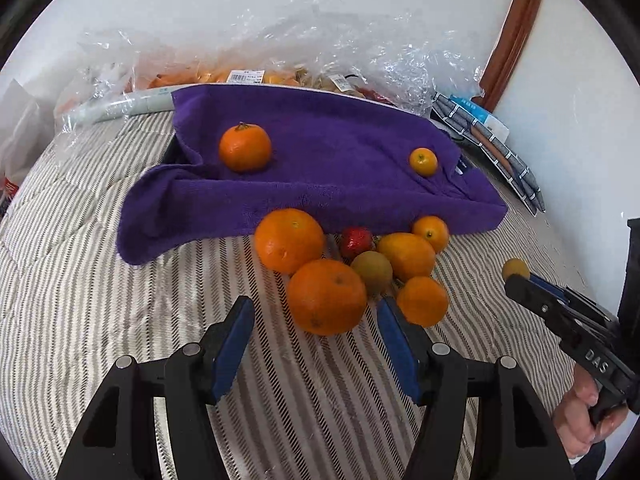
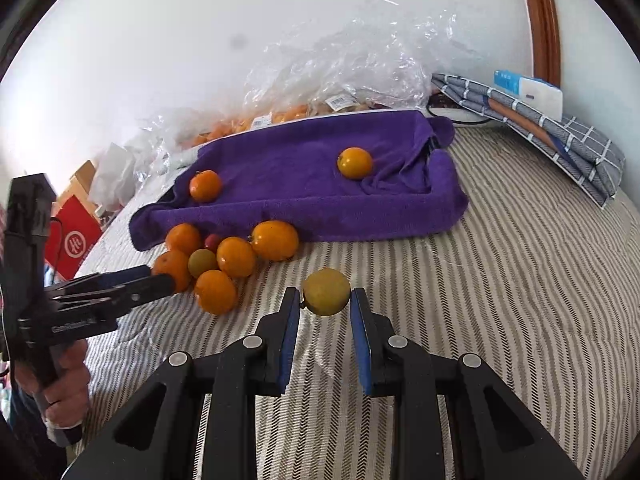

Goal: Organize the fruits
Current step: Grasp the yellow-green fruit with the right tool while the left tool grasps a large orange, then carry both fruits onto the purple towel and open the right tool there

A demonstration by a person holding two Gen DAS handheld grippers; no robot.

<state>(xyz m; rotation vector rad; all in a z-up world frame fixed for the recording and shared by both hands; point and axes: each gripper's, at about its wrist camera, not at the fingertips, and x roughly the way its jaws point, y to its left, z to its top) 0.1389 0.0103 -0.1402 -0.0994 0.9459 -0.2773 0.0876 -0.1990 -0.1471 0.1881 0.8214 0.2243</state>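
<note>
Right gripper (image 2: 325,300) clamped on yellow fruit (image 2: 326,291), held above striped bedcover (image 2: 500,280), right of fruit pile (image 2: 224,260). Left gripper (image 1: 316,316) spread wide, holding nothing, large orange (image 1: 326,297) just ahead between fingertips. Two small oranges (image 1: 245,147) up on purple towel (image 1: 340,184).

A home bedroom: a bed under a striped quilt (image 2: 500,280), a plain white wall (image 2: 280,20), a wooden frame (image 2: 540,12), and folded checked cloths (image 2: 560,140) show it.

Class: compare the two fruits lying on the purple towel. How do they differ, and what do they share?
The left orange is clearly larger than the right orange. The left orange is deeper orange with a green stem nub on top; the right orange is paler, yellower. The left orange sits near the towel's folded edge, the right near its opposite end. Both are round, loose and ungripped.
</note>
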